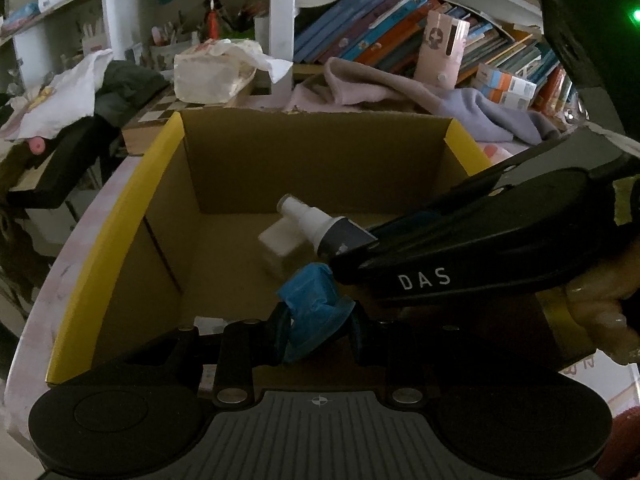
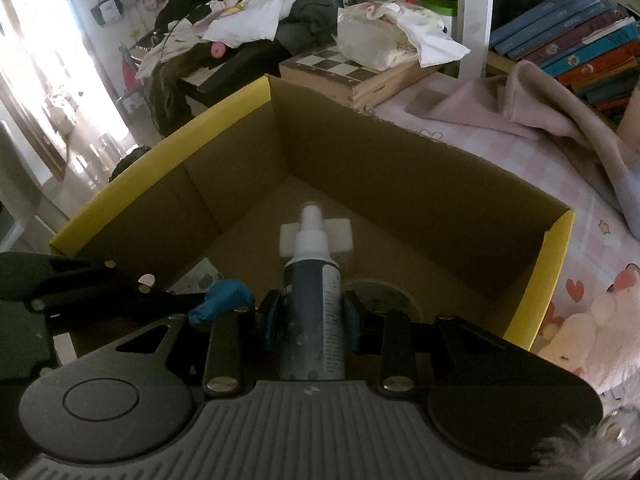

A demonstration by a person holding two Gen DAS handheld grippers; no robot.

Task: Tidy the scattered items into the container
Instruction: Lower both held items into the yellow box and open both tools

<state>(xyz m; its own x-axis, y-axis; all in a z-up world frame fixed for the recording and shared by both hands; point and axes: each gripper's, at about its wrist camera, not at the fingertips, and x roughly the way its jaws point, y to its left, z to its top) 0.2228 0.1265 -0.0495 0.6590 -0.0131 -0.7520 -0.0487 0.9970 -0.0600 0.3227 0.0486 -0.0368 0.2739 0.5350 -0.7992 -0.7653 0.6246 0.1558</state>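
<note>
The right tongs (image 2: 311, 316) pinch a spray bottle (image 2: 312, 312) around its dark body, nozzle pointing forward and away from them, and hold it over the open box (image 2: 440, 184). The left tongs (image 1: 316, 320) are pressed on a crumpled blue wad (image 1: 310, 308), also above the box and just beside the right tongs. Ahead of the bottle's nozzle and lower down, a white block (image 2: 340, 238) lies on the box floor; a round disc and a printed packet lie nearer, under the tongs. The bottle looks like rigid plastic, smooth and probably a little slippery, light to moderate depending on its fill, which cannot be told. The body is the sound place to grip, as now; the thin white neck and nozzle would twist or slip. The wad looks soft and nearly weightless, so it can be pinched anywhere, but it may cling to the pads when released. The box stands on a pink checked surface (image 2: 460, 128), with a blanket lying to the right of the right tongs.
</note>
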